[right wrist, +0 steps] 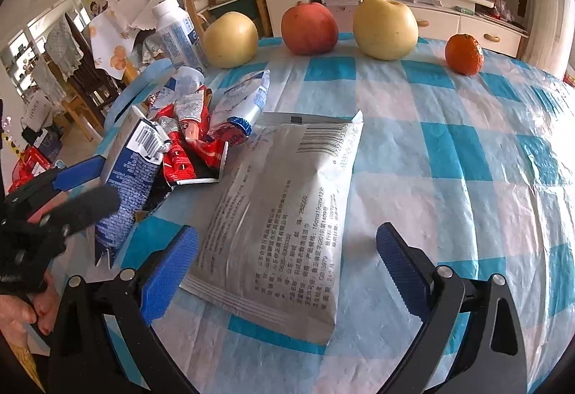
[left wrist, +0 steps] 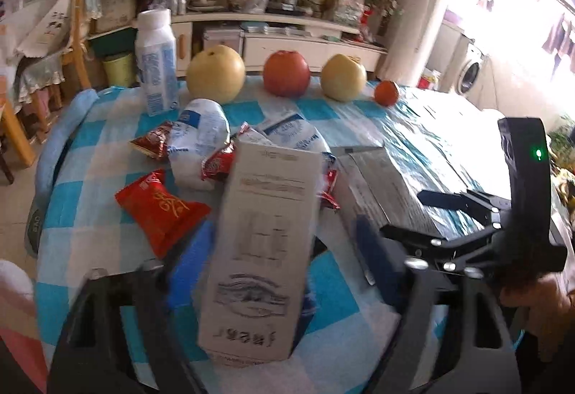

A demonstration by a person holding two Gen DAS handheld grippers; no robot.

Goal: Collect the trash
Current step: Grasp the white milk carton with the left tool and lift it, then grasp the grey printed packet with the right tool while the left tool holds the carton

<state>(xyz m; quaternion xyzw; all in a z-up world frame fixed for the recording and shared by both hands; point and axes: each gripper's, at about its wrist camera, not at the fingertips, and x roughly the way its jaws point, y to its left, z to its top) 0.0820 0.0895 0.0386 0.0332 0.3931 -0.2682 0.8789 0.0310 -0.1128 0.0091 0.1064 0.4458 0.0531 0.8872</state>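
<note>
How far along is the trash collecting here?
Early, it seems. No bin or bag shows, so nothing looks collected. In hand: the left gripper holds a flattened carton above the table. The right gripper is open around a silver packet lying flat. Left: red wrappers and crumpled white bags. The fruit row stands untouched.

Wrappers point(right wrist: 187, 142) left of flat pouch point(right wrist: 284, 211)
</note>
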